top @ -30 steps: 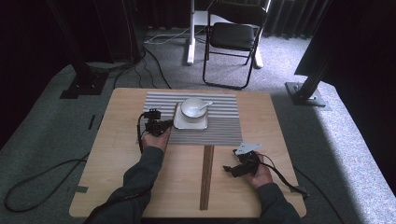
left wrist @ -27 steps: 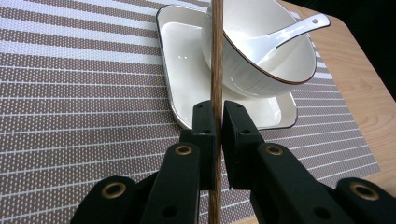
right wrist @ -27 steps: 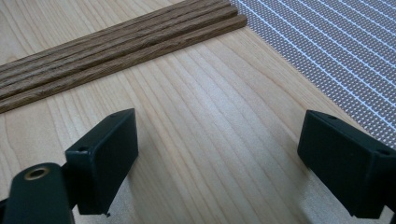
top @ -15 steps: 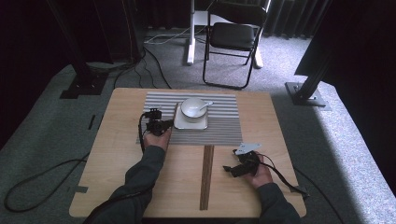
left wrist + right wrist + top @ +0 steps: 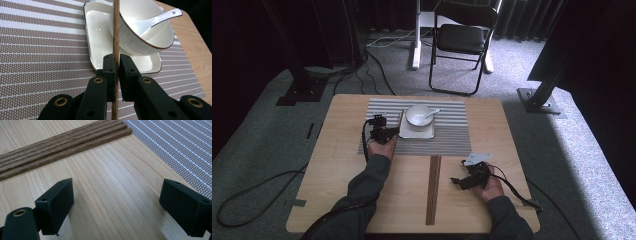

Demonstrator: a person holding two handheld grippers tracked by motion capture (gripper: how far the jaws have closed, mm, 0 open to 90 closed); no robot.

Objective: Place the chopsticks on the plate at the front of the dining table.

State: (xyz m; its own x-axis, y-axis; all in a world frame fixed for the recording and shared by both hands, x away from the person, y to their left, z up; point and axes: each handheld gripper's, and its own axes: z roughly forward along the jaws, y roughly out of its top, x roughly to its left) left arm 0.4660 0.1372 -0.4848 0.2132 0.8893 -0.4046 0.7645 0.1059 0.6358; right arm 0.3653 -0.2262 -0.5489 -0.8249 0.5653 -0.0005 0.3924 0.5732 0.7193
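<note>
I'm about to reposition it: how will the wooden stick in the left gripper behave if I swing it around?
The wooden stick looks straight and rigid, so probably stiff. It is thin, likely light. The left gripper pinches it on a short stretch only, so it may pivot or slip and knock the bowl just behind.

Left tongs (image 5: 388, 134) sit on the striped mat (image 5: 447, 140) beside the bowl (image 5: 418, 115); right tongs (image 5: 460, 182) rest near the sticks (image 5: 433, 187).

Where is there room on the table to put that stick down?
Bare wood lies right of the striped placemat and left of the chopsticks near the table edge. It is crowded by the bowl on its tray.
</note>
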